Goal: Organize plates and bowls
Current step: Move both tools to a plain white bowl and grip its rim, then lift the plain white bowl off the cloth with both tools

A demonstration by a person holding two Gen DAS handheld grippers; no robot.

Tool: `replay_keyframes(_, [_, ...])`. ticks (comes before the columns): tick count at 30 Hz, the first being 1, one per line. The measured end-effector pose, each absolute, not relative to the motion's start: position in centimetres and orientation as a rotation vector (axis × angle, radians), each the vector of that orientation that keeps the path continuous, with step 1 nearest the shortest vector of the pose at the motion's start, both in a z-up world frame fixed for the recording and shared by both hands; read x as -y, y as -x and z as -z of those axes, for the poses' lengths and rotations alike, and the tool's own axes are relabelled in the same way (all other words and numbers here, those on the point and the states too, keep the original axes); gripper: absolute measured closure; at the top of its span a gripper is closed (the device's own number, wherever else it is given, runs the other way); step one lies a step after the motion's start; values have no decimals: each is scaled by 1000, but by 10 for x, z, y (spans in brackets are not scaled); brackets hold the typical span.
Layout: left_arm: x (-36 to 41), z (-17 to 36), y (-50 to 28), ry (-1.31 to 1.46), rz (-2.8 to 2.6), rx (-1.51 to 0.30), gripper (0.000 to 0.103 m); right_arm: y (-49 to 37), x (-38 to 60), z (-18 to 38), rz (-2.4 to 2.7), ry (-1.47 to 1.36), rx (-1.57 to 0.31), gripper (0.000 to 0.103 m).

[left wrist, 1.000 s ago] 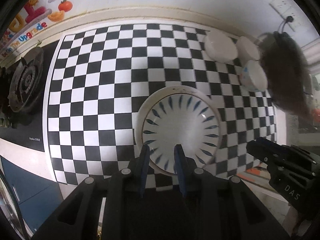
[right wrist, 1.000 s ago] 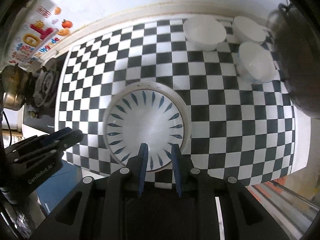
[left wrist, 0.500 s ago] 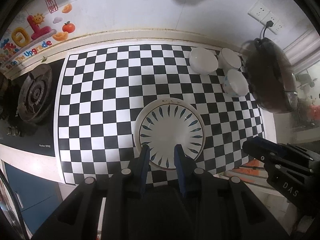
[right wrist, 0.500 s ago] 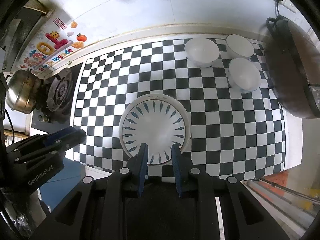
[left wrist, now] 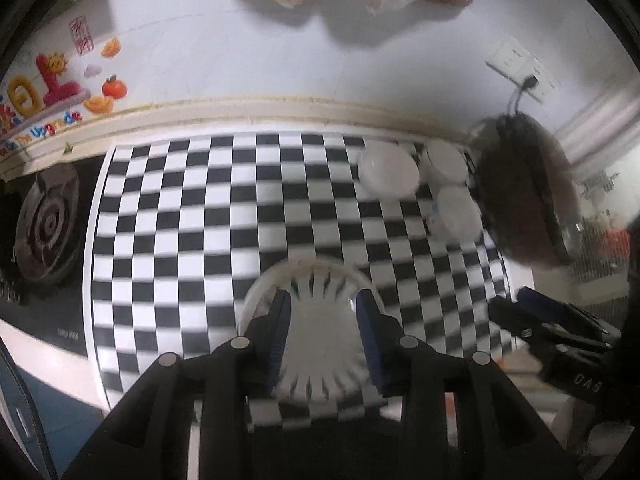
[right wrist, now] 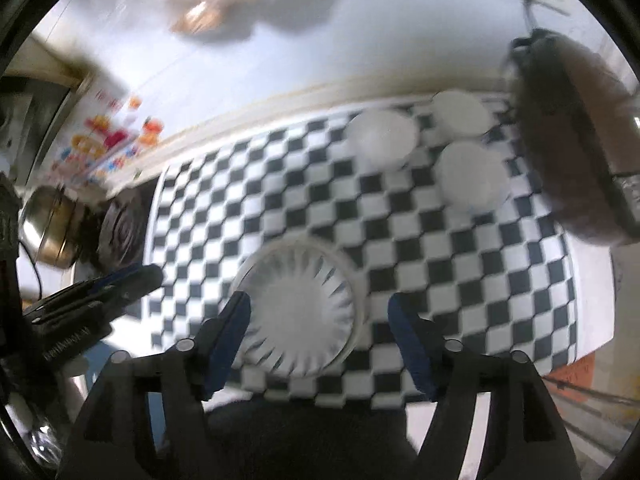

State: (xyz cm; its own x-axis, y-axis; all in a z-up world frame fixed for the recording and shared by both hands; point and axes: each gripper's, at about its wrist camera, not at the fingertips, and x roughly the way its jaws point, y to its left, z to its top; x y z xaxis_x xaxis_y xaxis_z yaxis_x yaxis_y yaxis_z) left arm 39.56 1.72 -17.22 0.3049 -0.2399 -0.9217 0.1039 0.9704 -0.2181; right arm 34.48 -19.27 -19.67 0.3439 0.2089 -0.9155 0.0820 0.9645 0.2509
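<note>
The plate (left wrist: 316, 320) lies near the checkered mat's (left wrist: 180, 220) front edge. Both tongs have just been opening, holding nothing: left gripper (left wrist: 322, 336) slightly, right gripper (right wrist: 320, 344) wide. The bowls (right wrist: 380, 136) at the mat's far right corner probably come next.

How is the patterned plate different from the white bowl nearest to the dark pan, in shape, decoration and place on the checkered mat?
The patterned plate is wide and shallow; the white bowl is smaller across and deeper. The plate carries a ring of dark leaf-like strokes inside; the bowl's inside looks plain white. The plate lies alone near the front edge of the checkered mat; the bowl sits at the far right, close to two other bowls and beside the dark pan. Both are round, mostly white and rest upright.
</note>
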Motion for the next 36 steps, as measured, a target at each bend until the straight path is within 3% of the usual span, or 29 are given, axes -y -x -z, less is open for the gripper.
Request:
replay_keyframes(6, [20,199,-459,154,201,-1223,71,-400,273,229,68,-318,-1195,26])
replay_keyframes(16, [81,304,-562,254,234,-1455,72,-512,332,305,16,-346,-1304,27])
replay_keyframes(22, [95,355,-608,283,219,-1558,72,-583,322,354,-52,-330,-1417,41])
replay_keyframes(28, [107,384,-632,265,255,-1604,73,-613,313,409,-78,-334,-1567,68])
replay_keyframes(32, [117,391,-637,188,254,-1599,81,-619,314,430,-61,-348,-1609,91])
replay_keyframes(36, [118,388,-635,159,246,-1592,88,-621,313,430,-37,-314,-1592,92])
